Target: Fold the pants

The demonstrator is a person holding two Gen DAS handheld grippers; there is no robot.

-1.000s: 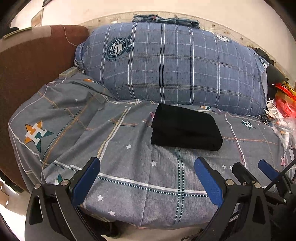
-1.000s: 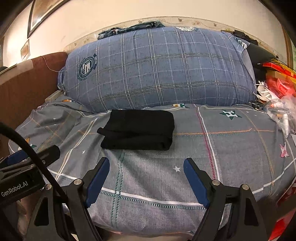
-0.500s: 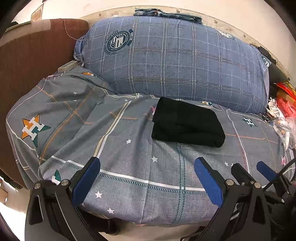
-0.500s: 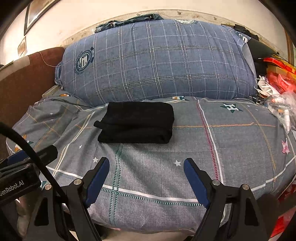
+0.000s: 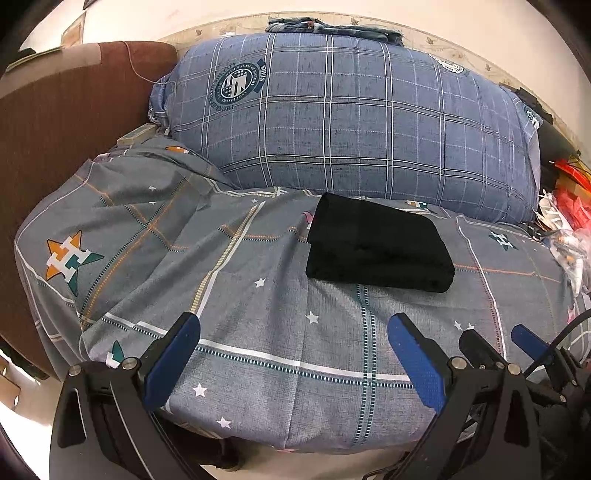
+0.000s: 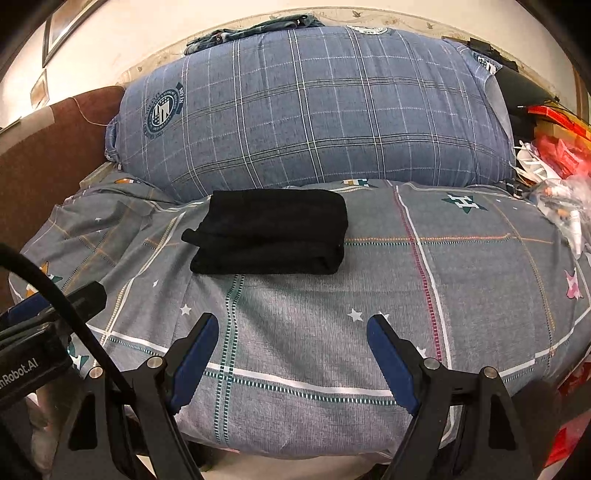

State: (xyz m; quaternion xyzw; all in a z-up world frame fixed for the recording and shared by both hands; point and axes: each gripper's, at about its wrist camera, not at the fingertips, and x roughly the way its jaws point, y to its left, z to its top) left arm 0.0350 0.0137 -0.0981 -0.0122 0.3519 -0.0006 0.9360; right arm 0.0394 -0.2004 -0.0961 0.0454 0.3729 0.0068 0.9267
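The black pants (image 5: 376, 245) lie folded in a compact rectangle on the grey patterned bed cover (image 5: 229, 295), just in front of the big blue plaid pillow. They also show in the right wrist view (image 6: 269, 230). My left gripper (image 5: 293, 332) is open and empty, held above the front part of the bed, well short of the pants. My right gripper (image 6: 291, 332) is open and empty too, likewise near the front edge. The right gripper also shows at the lower right of the left wrist view (image 5: 517, 343).
A large blue plaid pillow (image 6: 314, 107) fills the back of the bed, with folded denim (image 5: 332, 27) on top of it. A brown headboard (image 5: 55, 122) stands at the left. Red packaging and plastic clutter (image 6: 557, 155) sits at the right edge.
Both grippers have drawn back and risen slightly, so the bed and pants sit a little lower and farther in view. The pants have not moved. Both grippers stay open.
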